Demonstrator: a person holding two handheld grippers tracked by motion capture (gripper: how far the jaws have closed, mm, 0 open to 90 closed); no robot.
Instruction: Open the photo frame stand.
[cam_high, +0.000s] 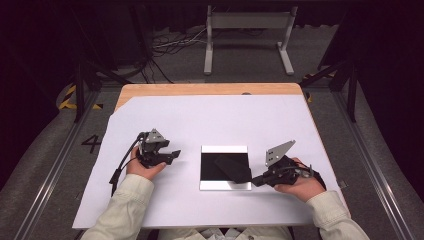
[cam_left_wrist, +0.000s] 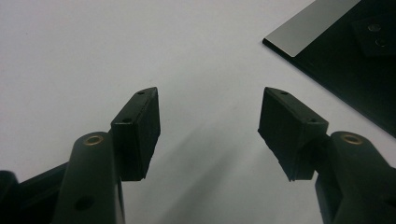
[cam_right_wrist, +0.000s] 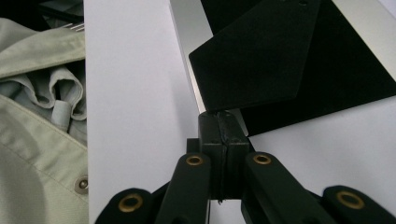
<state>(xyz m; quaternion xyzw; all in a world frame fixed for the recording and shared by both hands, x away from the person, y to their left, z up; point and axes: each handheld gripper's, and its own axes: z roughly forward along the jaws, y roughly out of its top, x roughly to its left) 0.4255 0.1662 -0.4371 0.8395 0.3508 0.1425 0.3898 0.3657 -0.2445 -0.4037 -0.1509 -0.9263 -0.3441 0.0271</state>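
Note:
A flat black square panel (cam_high: 210, 167) with pale strips along its far and near edges lies on the white sheet at mid-table. A thin black sheet (cam_high: 233, 168) with a pointed corner is tilted over the panel's right half. My right gripper (cam_high: 255, 179) is shut on that corner, as the right gripper view shows: jaws (cam_right_wrist: 223, 123) pressed together on the black sheet (cam_right_wrist: 261, 51), above the panel (cam_right_wrist: 348, 77). Left of the panel, my left gripper (cam_high: 175, 154) rests low and open. Nothing lies between its jaws (cam_left_wrist: 210, 116), and the panel's corner (cam_left_wrist: 345, 60) is beyond them.
The white sheet (cam_high: 200, 120) covers most of a wooden table (cam_high: 200, 89). A person's pale sleeves (cam_high: 125, 200) come in from the near edge. Beyond the table stand a metal frame (cam_high: 247, 37) and floor cables (cam_high: 175, 45).

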